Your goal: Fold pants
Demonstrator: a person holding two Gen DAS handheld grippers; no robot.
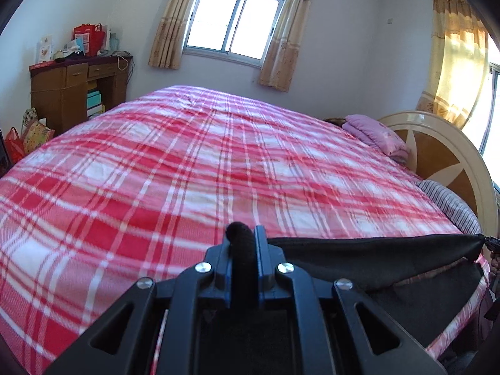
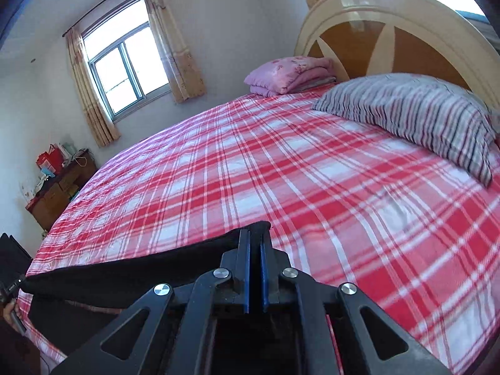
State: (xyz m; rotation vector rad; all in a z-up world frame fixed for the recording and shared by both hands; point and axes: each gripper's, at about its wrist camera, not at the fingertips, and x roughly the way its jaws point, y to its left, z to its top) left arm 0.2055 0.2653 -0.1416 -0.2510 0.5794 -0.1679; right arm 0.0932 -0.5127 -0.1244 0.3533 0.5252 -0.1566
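The black pants (image 1: pixel 375 256) hang stretched in the air between my two grippers, above the near edge of the bed. My left gripper (image 1: pixel 243 234) is shut on one end, with a bunched roll of black cloth sticking up between its blue pads. From there the taut edge runs right to the other gripper (image 1: pixel 492 243), small at the frame's right edge. In the right wrist view my right gripper (image 2: pixel 255 237) is shut on the other end of the pants (image 2: pixel 131 268). The cloth stretches left to the left gripper (image 2: pixel 12 284) and sags below.
A bed with a red and white plaid sheet (image 1: pixel 193 168) fills both views. A striped pillow (image 2: pixel 415 115) and a folded purple quilt (image 2: pixel 290 73) lie by the round headboard (image 2: pixel 390 22). A cluttered wooden desk (image 1: pixel 72 90) stands at the far left wall.
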